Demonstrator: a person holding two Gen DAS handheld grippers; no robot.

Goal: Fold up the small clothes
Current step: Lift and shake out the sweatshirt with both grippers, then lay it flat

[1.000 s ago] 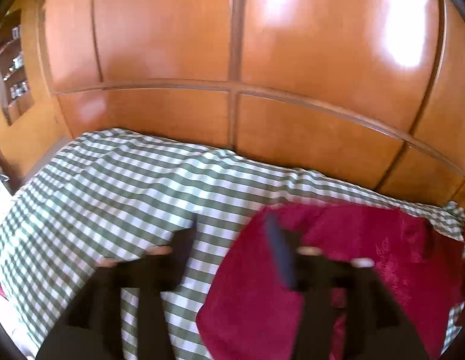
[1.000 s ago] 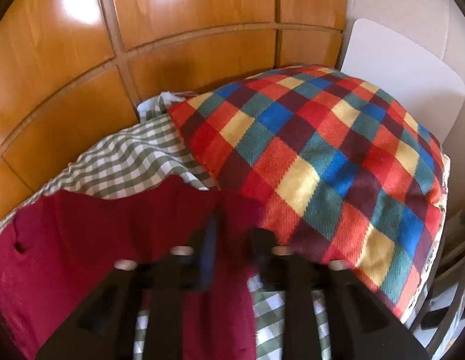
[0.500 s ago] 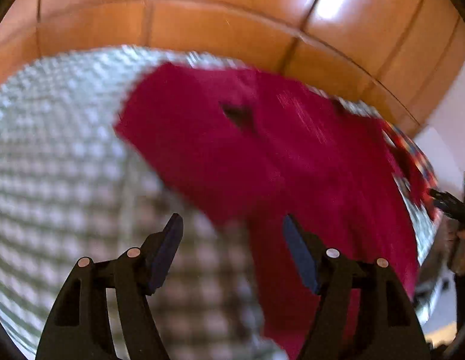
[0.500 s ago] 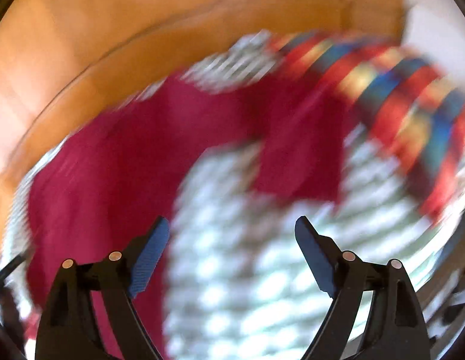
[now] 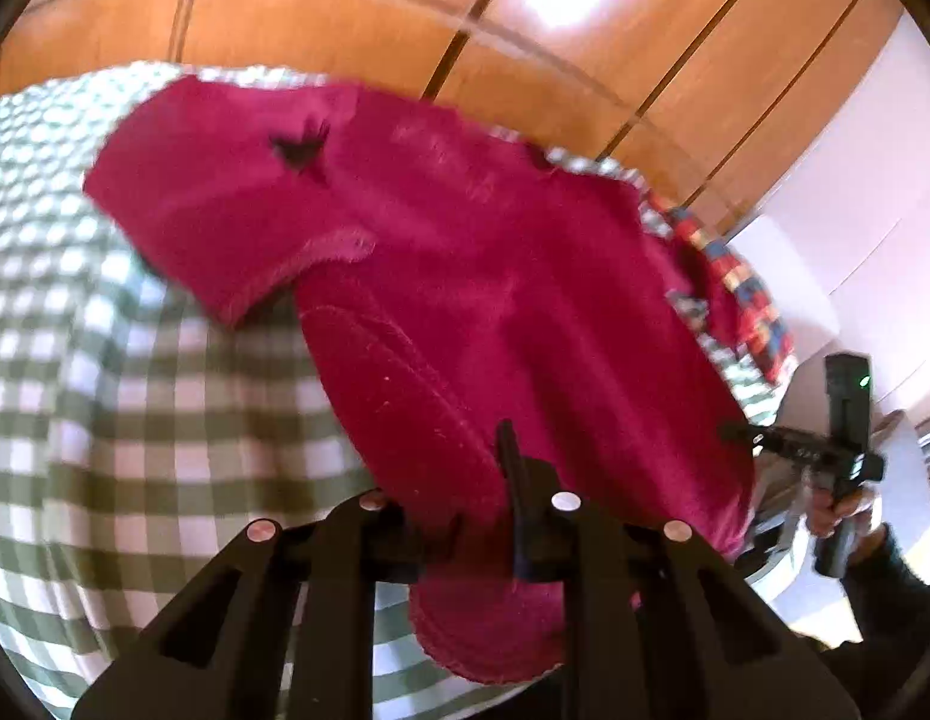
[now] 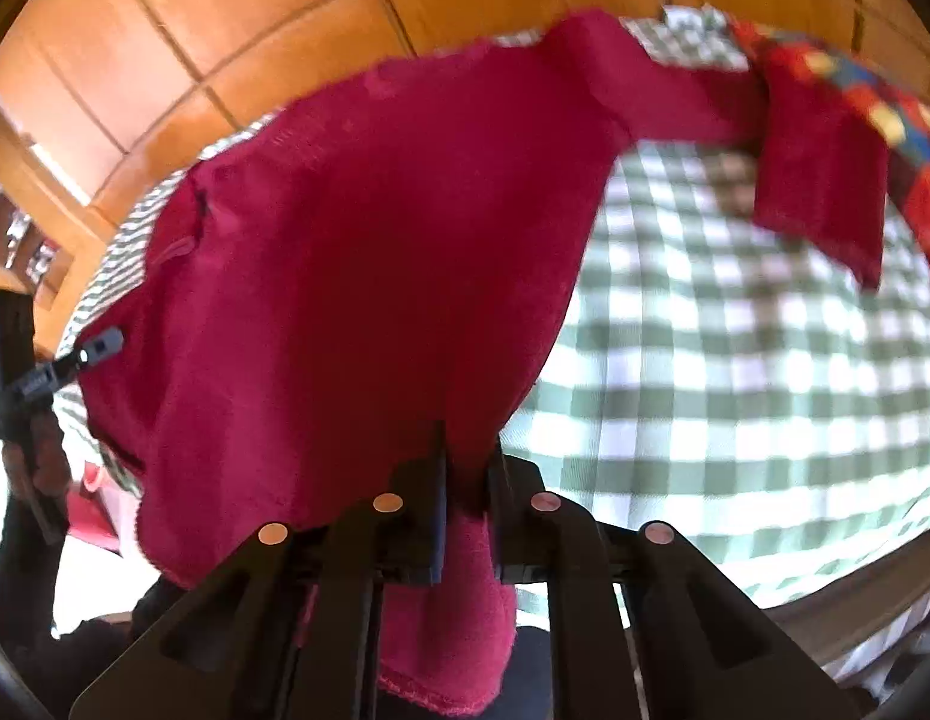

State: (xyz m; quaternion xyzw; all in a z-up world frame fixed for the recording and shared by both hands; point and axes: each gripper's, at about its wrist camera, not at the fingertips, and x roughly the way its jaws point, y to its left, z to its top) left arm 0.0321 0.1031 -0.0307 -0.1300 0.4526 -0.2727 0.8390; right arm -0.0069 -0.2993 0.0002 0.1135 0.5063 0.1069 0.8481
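A dark red garment (image 5: pixel 465 276) lies spread over the green-and-white checked bedsheet (image 5: pixel 135 420); it also fills the right wrist view (image 6: pixel 357 252), one sleeve trailing toward the far right (image 6: pixel 825 180). My left gripper (image 5: pixel 465 492) is shut on the garment's near hem, cloth bunched between the jaws. My right gripper (image 6: pixel 465 474) is shut on the other near corner, cloth hanging below the jaws. Each gripper shows in the other's view, right one (image 5: pixel 843 450) and left one (image 6: pixel 63 366), at the garment's sides.
A glossy wooden panelled headboard (image 5: pixel 357 18) runs behind the bed. A multicoloured checked pillow (image 6: pixel 873 102) lies at the far right, also seen in the left wrist view (image 5: pixel 741 288). A white wall (image 5: pixel 855 210) is to the right. The bed's near edge is by the grippers.
Both grippers were open half a second ago over the garment; now both are shut on its near hem, and the cameras sit lower and closer to the cloth.
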